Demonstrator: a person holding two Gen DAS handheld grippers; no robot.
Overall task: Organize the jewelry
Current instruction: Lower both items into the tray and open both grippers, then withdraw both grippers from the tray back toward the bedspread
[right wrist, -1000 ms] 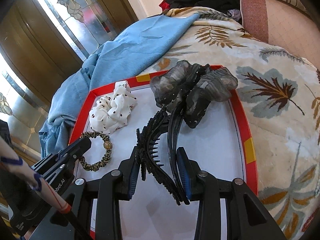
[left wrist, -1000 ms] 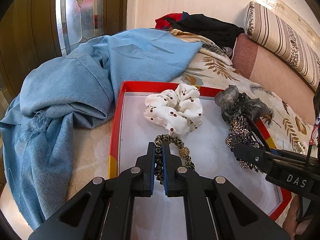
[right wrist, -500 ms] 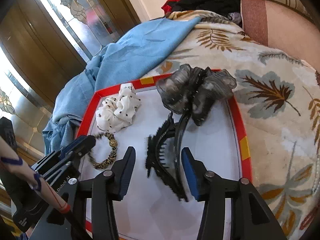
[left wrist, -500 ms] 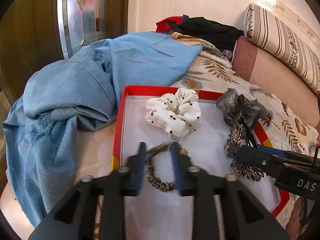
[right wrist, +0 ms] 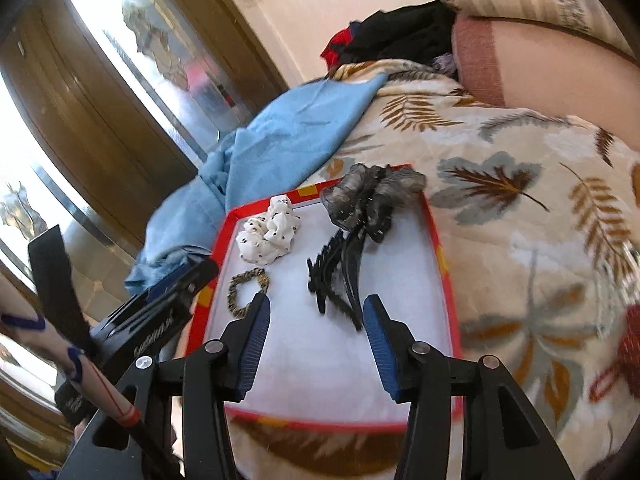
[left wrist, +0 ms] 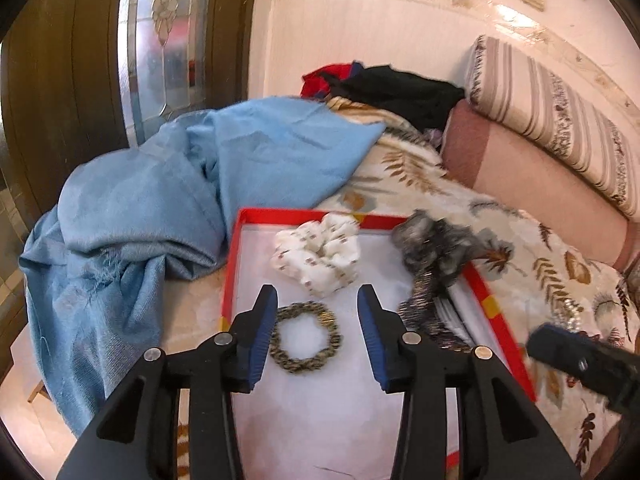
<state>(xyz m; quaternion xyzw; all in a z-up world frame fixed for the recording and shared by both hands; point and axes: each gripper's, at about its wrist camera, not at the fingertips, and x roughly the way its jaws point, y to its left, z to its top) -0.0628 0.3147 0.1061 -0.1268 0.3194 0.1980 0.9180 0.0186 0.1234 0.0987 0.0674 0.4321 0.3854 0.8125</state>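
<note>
A shallow red-rimmed tray with a white floor [left wrist: 230, 276] lies flat on the bed. Inside it, a white fabric scrunchie with dark dots [left wrist: 318, 254] sits bunched near the far edge. Nearer, a leopard-print elastic hair tie [left wrist: 306, 338] lies flat as an open ring, apart from the scrunchie. On the tray's right side a black toothed hair clip [right wrist: 336, 280] lies beside a long dark barrette whose grey sheer bow [right wrist: 370, 196] overlaps the far rim.
</note>
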